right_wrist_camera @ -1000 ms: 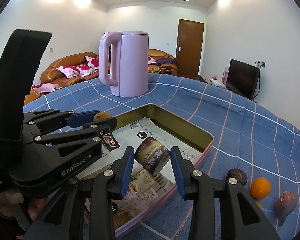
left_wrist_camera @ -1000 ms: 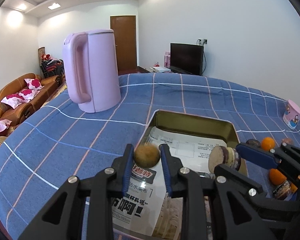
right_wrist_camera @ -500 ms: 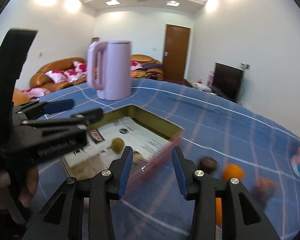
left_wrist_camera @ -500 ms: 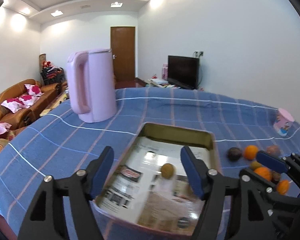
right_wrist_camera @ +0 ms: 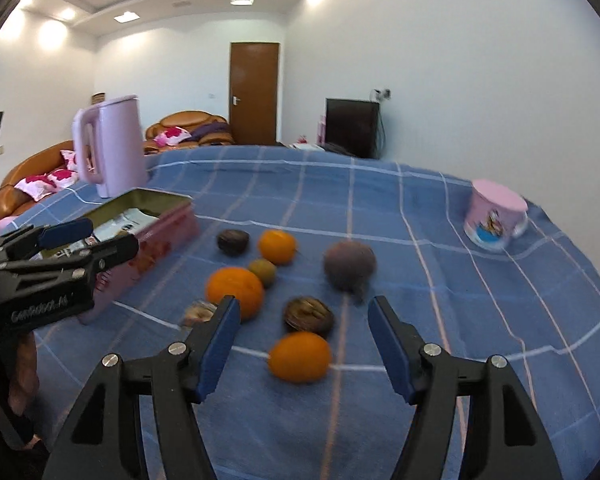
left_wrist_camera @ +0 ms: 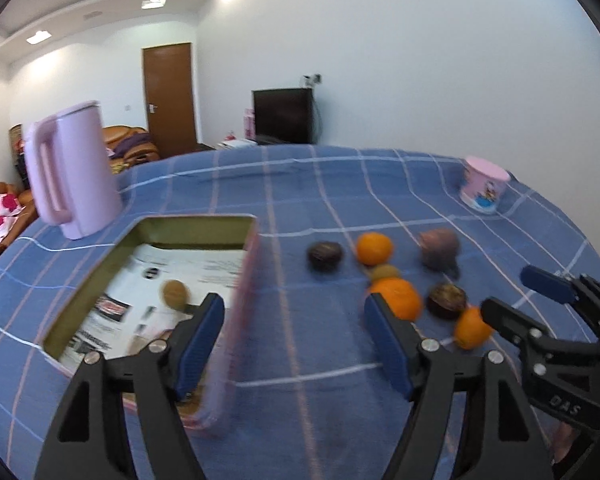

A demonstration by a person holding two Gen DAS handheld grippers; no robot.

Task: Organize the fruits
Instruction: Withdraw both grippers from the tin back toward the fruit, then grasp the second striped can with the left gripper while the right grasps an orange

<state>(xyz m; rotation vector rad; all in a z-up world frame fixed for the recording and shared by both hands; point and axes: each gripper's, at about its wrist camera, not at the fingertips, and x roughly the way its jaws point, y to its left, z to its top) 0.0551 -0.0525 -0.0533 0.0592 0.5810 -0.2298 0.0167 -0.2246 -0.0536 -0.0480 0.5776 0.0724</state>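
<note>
Gaping empty, both claws (left_wrist_camera: 294,340) (right_wrist_camera: 298,340) — fruit pile (right_wrist_camera: 276,280) beneath.

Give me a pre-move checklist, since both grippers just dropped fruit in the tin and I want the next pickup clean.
1. Left gripper empty: ok, jaws have just been opening, nothing between them.
2. Right gripper empty: ok, jaws have just been opening; the nearest orange lies below the gap, ungripped.
3. Kiwi inside tin: ok.
4. Fruit left on the tablecloth: not ok, several remain.
5. Sharp view of targets: not ok, both views blurred.
6. Pink cup away from the fruit: ok.
</note>
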